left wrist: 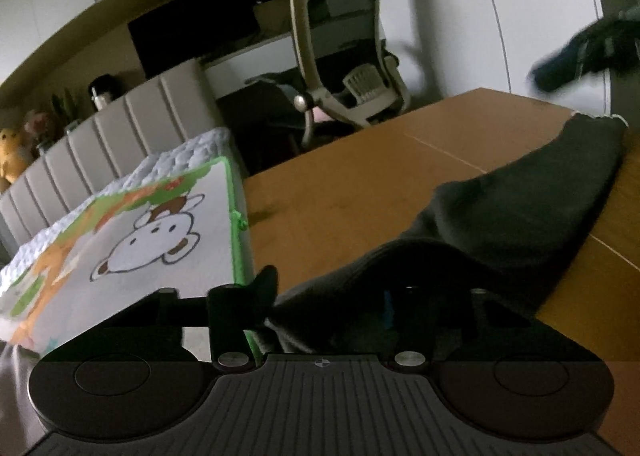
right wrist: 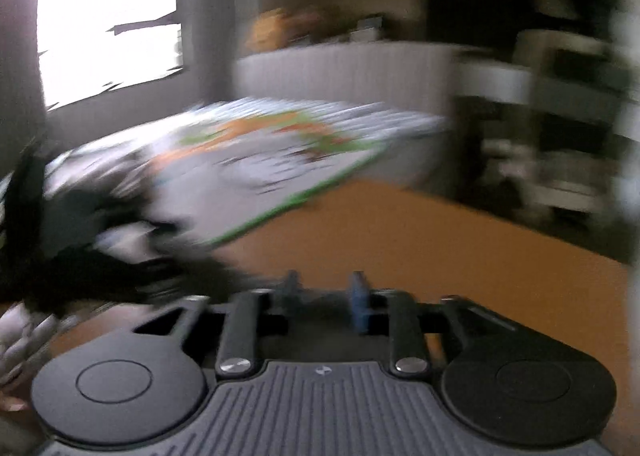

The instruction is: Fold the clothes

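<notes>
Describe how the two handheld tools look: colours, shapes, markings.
Both match. The left tool and right tool have a black ribbed body, two round discs with inset circles, silver screws, black fingers and blue pads; a small round mark sits at the centre.

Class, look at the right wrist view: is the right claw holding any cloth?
No, the right claw is empty over the bare wooden table.

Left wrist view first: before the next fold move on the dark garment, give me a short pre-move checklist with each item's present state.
1. left gripper closed on the dark garment: ok, cloth is bunched between the fingers.
2. Garment lies on the wooden table: ok.
3. right gripper free of cloth: ok, nothing between its fingers.
4. Right wrist view sharp enough to aim: not ok, motion blurred.
5. Cartoon-print mat clear of the garment: cannot tell.
</notes>
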Demonstrator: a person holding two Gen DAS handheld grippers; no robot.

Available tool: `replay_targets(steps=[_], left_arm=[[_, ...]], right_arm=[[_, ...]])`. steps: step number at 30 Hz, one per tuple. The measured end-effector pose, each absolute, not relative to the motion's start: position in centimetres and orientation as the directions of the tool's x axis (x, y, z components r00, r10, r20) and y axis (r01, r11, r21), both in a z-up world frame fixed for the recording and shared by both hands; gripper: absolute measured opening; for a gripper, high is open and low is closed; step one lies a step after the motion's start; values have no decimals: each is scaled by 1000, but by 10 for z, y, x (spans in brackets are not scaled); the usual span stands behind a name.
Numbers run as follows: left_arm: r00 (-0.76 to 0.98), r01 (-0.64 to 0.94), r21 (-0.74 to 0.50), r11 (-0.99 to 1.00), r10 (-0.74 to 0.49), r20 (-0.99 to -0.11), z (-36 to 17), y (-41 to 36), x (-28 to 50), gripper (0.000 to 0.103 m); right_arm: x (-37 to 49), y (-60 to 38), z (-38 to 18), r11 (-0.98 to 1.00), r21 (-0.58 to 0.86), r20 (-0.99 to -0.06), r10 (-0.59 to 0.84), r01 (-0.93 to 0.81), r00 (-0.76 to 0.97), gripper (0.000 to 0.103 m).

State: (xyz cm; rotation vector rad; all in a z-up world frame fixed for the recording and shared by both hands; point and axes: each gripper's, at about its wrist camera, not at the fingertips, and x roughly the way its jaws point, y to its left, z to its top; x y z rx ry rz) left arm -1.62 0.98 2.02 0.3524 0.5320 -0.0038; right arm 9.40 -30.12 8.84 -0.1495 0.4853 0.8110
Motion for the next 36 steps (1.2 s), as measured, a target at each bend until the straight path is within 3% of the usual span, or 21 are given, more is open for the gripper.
replay_targets(steps=[5, 9, 10, 12, 13, 14, 15, 18, 21, 22, 23, 24, 27, 29, 31, 33, 36], left_arm=[[858, 115, 329, 937, 73, -508, 17, -1, -10, 49], [855, 133, 333, 934, 62, -515, 14, -10, -9, 47], [853, 134, 333, 933, 62, -518, 13, -11, -8, 47], [848, 135, 332, 933, 64, -525, 12, -11, -7, 46], [847, 133, 332, 934, 67, -527, 12, -11, -6, 45], [846, 132, 333, 934, 69, -528, 13, -10, -7, 44], [846, 132, 334, 933, 69, -528, 15, -9, -8, 42], [849, 126, 334, 934, 73, -524, 24, -4, -5, 37], [859, 64, 315, 947, 109, -500, 36, 14, 19, 39], [862, 15, 298, 955, 139, -488, 40, 24, 32, 44], [858, -50, 272, 961, 180, -480, 43, 36, 46, 56], [849, -118, 241, 963, 224, -479, 46, 50, 59, 61], [822, -247, 132, 960, 279, -496, 53, 82, 75, 74], [819, -265, 66, 962, 260, -512, 56, 92, 70, 89], [818, -214, 16, 977, 188, -543, 56, 86, 57, 94], [794, -140, -49, 989, 82, -602, 50, 74, 45, 94], [733, -75, -149, 986, -47, -679, 29, 59, 36, 94]], right_arm=[[109, -409, 80, 892, 84, -517, 419, -443, 746, 46], [104, -436, 57, 902, 165, -574, 417, -398, 705, 46], [104, -434, 49, 893, 179, -588, 433, -412, 683, 53], [106, -421, 34, 880, 183, -627, 448, -438, 637, 55], [109, -413, 26, 876, 174, -647, 447, -450, 618, 48], [110, -403, 21, 871, 168, -664, 446, -462, 600, 36], [114, -397, 21, 864, 170, -672, 453, -473, 586, 16], [123, -391, 35, 835, 179, -653, 497, -521, 572, 15], [151, -382, 62, 826, 198, -580, 533, -528, 616, 15], [163, -377, 70, 832, 192, -553, 530, -521, 643, 15], [174, -372, 76, 842, 178, -528, 518, -509, 673, 15], [188, -366, 81, 859, 161, -506, 495, -486, 707, 17], [222, -355, 84, 904, 145, -496, 419, -403, 761, 48], [224, -353, 83, 898, 158, -486, 433, -411, 759, 62], [211, -352, 78, 876, 160, -481, 471, -455, 739, 87], [191, -348, 68, 846, 152, -508, 510, -511, 694, 96], [155, -345, 49, 775, 182, -560, 587, -605, 584, 101]])
